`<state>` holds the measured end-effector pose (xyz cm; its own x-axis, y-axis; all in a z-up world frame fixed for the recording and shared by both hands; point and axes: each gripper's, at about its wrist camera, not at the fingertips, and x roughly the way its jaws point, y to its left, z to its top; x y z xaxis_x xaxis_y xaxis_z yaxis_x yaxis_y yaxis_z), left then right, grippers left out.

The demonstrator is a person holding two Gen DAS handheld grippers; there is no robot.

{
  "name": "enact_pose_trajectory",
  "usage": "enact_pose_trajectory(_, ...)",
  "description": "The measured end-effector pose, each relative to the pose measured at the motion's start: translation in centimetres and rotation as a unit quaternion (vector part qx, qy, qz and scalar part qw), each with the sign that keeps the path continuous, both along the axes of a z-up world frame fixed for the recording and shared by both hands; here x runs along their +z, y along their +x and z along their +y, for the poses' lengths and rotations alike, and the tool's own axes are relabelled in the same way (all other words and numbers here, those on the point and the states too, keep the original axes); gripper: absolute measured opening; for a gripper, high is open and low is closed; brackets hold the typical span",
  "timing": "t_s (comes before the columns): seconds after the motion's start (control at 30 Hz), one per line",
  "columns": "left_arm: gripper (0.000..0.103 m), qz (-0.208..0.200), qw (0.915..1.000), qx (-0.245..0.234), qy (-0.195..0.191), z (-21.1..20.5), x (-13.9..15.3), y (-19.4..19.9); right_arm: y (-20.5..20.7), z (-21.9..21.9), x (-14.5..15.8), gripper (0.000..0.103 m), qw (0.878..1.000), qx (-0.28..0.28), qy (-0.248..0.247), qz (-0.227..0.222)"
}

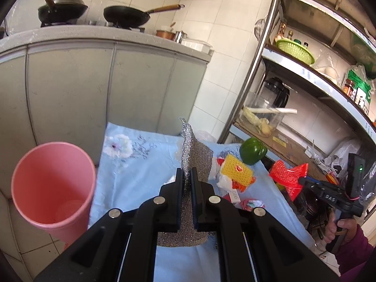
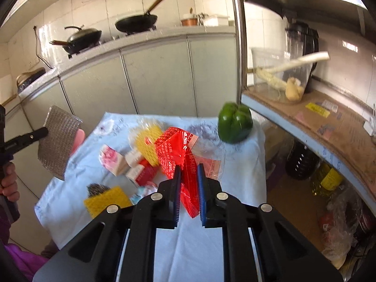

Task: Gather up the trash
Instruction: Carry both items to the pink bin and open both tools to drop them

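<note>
Pinching a silver mesh scrubber (image 1: 196,159), the left gripper (image 1: 187,176) is holding it above the blue cloth (image 1: 141,164), beside the pink bin (image 1: 52,183); right gripper (image 2: 189,174) is clamping a red wrapper (image 2: 175,148), over the cloth near the green pepper (image 2: 235,122).

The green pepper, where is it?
In the right wrist view, the green pepper sits at the far right corner of the blue cloth, beside the metal shelf.

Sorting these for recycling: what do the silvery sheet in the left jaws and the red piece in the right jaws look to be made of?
Silvery sheet: probably metallic mesh scouring cloth; woven, glittery, holds a fold. Red piece: likely thin plastic packaging film; glossy, translucent, creased, printed with white text.
</note>
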<state>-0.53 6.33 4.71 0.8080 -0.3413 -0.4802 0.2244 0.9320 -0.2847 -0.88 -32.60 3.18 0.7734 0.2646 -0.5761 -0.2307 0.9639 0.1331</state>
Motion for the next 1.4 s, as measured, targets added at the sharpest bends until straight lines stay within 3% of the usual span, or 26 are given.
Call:
enact_pose_trajectory(0.2, 0.006, -0.039, 0.9969, 0.067, 0.013, 3.8, 1.9, -1.5, 0.8, 4.0, 2.8, 0.013, 0.998, 0.051, 0.01, -0.033)
enact_pose_trajectory(0.37, 0.006, -0.057, 0.9879, 0.141, 0.032, 8.1, 2.6, -2.2, 3.2, 10.3, 4.1, 0.013, 0.991, 0.129, 0.033, -0.033)
enact_pose_trajectory(0.53, 0.006, -0.048, 0.9755, 0.207, 0.055, 12.0, 1.4, -2.1, 5.9, 18.4, 4.3, 0.013, 0.976, 0.209, 0.059, -0.012)
enact_pose_trajectory(0.77, 0.006, -0.01, 0.9633, 0.259, 0.069, 15.8, -1.9, -0.5, 8.7, 30.3, 2.3, 0.014, 0.953, 0.295, 0.061, 0.035)
enact_pose_trajectory(0.97, 0.006, 0.034, 0.959, 0.277, 0.05, 18.0, -5.4, 1.8, 10.6, 36.6, -1.4, 0.014, 0.946, 0.31, 0.038, 0.089)
enact_pose_trajectory(1.23, 0.007, 0.086, 0.958, 0.27, 0.042, 17.5, -9.1, 3.9, 12.6, 39.5, -6.4, 0.015, 0.941, 0.295, 0.023, 0.163)
enact_pose_trajectory(1.33, 0.011, 0.094, 0.9565, 0.272, 0.046, 17.2, -9.4, 4.2, 12.8, 39.9, -7.2, 0.022, 0.937, 0.297, 0.022, 0.183)
enact_pose_trajectory(1.4, 0.022, 0.096, 0.9555, 0.275, 0.045, 17.2, -9.3, 4.3, 12.9, 39.8, -7.1, 0.037, 0.936, 0.297, 0.029, 0.185)
